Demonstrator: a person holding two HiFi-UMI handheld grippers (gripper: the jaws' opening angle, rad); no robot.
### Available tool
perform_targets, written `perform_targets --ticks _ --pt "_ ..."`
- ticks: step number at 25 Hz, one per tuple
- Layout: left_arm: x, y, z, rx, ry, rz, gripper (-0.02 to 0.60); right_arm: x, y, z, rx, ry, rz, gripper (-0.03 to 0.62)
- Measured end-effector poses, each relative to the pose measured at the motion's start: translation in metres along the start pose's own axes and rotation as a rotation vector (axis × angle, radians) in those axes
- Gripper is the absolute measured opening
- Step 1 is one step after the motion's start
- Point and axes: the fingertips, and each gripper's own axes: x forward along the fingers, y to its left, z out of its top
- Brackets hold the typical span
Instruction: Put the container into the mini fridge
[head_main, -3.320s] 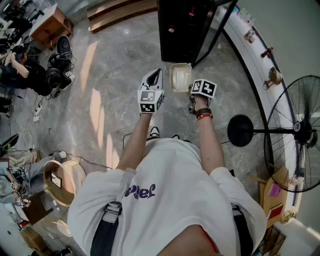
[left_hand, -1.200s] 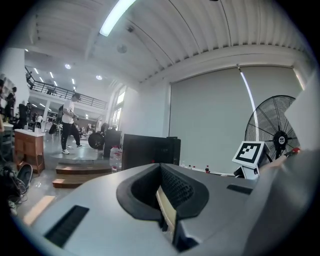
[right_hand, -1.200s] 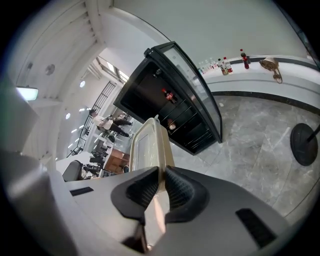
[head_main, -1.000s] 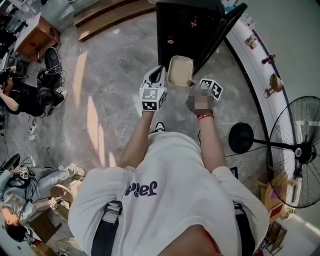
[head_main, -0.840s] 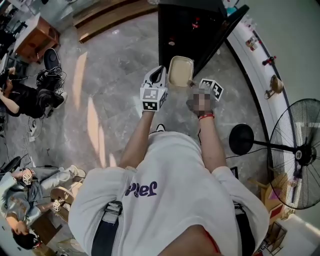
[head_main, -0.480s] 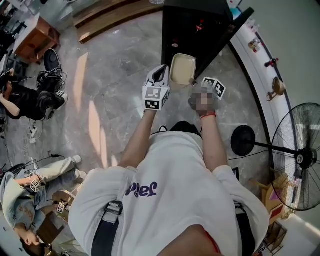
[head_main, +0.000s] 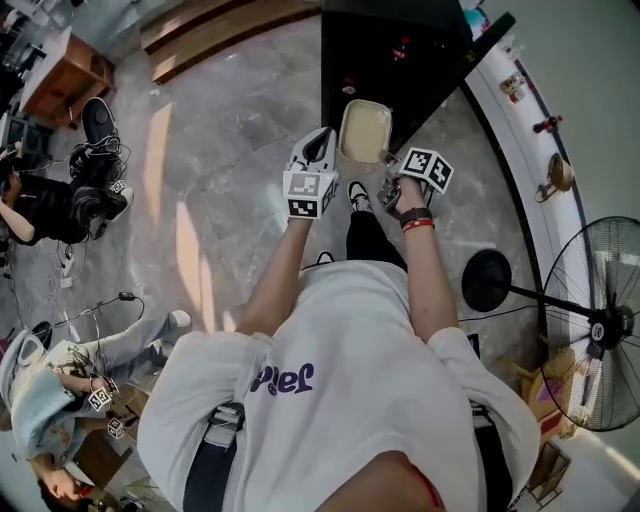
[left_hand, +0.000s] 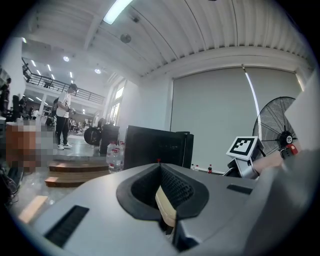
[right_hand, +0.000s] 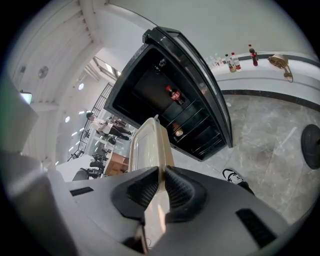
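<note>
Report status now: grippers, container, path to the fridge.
Right gripper jaws shut on container rim. Left gripper jaws together, beside it. Container short of fridge, door open, nothing between.

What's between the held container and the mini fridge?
Nothing: right gripper view shows only bare floor between the container, clamped in the right tool, and the open mini fridge.

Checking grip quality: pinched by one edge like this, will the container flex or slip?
Probably light: the right tongs carry the container by its rim alone, and it stands out with no visible droop. Its thin, pale plastic suggests some flex, so it may wobble. The smooth rim in so narrow a pinch could slip if it bumps the fridge.
</note>
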Motion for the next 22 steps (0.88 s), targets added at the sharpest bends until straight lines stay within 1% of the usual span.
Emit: perform_targets --ticks 3,7,13,22 --pt "0.025 0.004 -0.001 -0.007 -0.005 0.011 0.020 0.013 -0.006 0.025 0.004 -0.003 0.009 0.052" --pt "0.055 0.007 -0.007 -0.008 0.010 0.008 0.020 0.034 -0.012 0.049 0.006 0.008 0.016 0.052" --pt "0.101 0.014 -0.004 0.002 0.019 0.010 0.019 0.068 -0.017 0.087 0.021 0.027 0.026 0.052" --pt "0.148 0.035 -0.008 -0.009 0.024 0.037 0.020 0.112 -0.025 0.114 0.014 0.076 0.023 0.052"
